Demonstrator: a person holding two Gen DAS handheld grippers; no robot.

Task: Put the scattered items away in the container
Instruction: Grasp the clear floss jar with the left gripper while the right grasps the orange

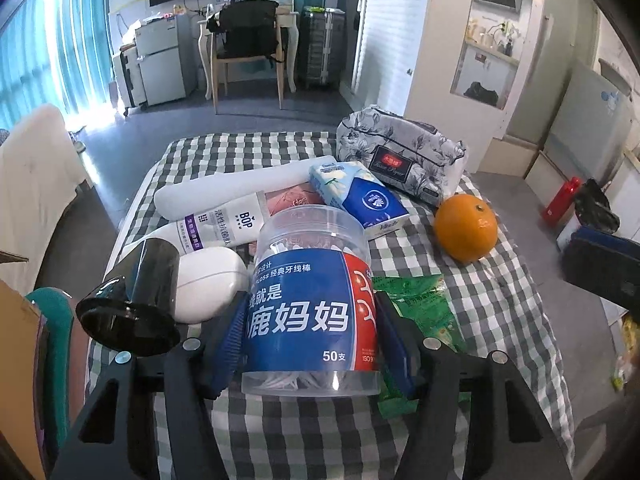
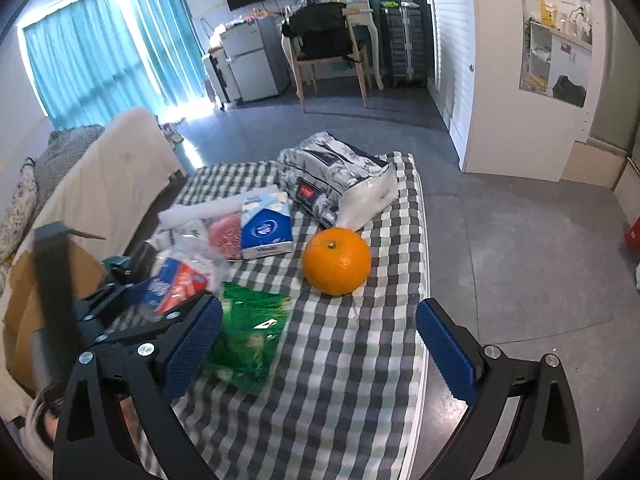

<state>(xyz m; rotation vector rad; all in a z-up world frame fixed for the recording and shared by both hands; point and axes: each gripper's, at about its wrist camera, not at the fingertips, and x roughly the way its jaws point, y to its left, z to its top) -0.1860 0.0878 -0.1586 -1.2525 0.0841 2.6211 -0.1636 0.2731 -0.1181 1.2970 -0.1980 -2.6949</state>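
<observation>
At lower centre we clamp the floss jar [image 1: 310, 300] in the left gripper [image 1: 310, 336], while the right gripper [image 2: 320, 344] gapes empty below the orange [image 2: 336, 261].

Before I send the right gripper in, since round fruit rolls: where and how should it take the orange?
Grip the orange across its widest middle, coming from the near side with one finger on each flank. It sits with its stem up on the checked cloth, apart from its neighbours, and the right gripper stands open, wider than the fruit.

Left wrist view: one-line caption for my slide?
Left tool shut on the clear floss-pick jar, standing on the checked cloth among scattered items.
</observation>
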